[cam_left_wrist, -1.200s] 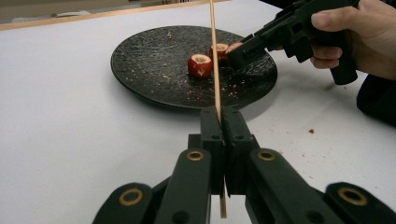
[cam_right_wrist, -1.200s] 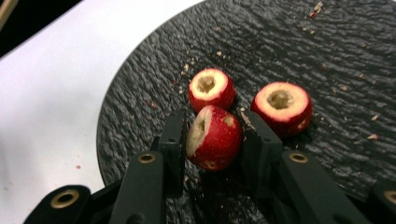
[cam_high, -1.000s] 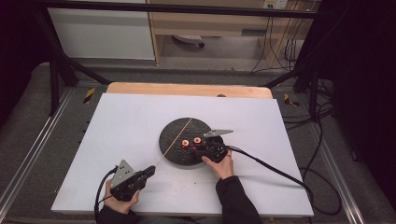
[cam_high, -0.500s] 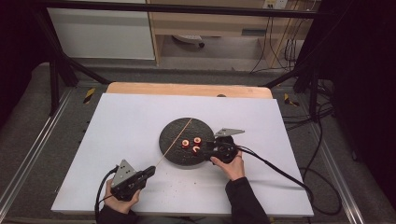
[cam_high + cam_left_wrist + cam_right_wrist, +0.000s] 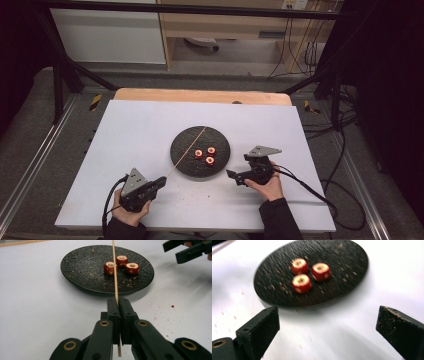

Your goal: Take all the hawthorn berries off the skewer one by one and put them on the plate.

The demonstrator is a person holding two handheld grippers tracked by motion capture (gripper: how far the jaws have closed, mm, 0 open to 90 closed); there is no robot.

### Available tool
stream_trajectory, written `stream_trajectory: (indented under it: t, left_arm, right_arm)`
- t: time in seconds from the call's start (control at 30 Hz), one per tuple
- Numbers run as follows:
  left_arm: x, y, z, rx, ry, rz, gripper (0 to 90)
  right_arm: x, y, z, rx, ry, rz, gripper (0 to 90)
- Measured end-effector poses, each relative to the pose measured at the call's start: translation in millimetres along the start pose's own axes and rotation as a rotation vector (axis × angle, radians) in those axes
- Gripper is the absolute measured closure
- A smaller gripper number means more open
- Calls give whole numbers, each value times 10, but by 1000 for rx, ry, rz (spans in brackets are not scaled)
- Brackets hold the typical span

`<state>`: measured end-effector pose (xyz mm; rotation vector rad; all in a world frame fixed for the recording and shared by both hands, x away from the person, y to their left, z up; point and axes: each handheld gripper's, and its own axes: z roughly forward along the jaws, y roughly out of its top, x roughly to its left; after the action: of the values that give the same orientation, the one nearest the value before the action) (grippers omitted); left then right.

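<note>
White sheet over a wooden table [image 5: 150, 150], dark floor and metal framing around, shelving at the back. We sit at the near edge with a gripper in each hand.

At mid-table we see a round black plate [image 5: 186, 152] carrying three small red cored fruit pieces [image 5: 205, 154], bunched together right of the plate's centre. Crumbs are scattered on the plate and on the sheet in front of it.

Our left gripper [image 5: 159, 183] has its jaws pressed together on the near end of a thin wooden skewer [image 5: 187, 151]. In the left gripper view the skewer [image 5: 115, 275] runs straight out from the jaws, across the plate [image 5: 80, 267], passing just beside the nearest piece [image 5: 109, 268]; we cannot tell whether it touches it. A short stub sticks out behind the jaws.

Our right gripper [image 5: 231, 175] sits off the plate's near right edge, jaws spread wide and holding nothing. In its own view the three pieces [image 5: 309, 273] lie ahead on the plate [image 5: 347, 270], well apart from the jaws, picture blurred.

Our reading: threading fruit onto the skewer is the work in hand. The skewer is gripped and aimed; no piece is on it yet. All three remain to be picked up and pushed on, so we judge this an early stage.
</note>
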<state>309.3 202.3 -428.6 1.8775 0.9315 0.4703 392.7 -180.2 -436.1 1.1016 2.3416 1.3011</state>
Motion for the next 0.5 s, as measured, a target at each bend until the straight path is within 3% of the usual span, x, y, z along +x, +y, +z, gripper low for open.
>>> stream_trajectory:
  t: [0.3, 0.5]
  left_arm:
    - [12, 94, 108, 40, -1, 2, 881]
    - [40, 188, 169, 50, 9, 0, 882]
  right_arm:
    - [-192, -257, -300, -1, -31, 46, 16]
    - [-261, -404, -395, 6, -56, 50, 10]
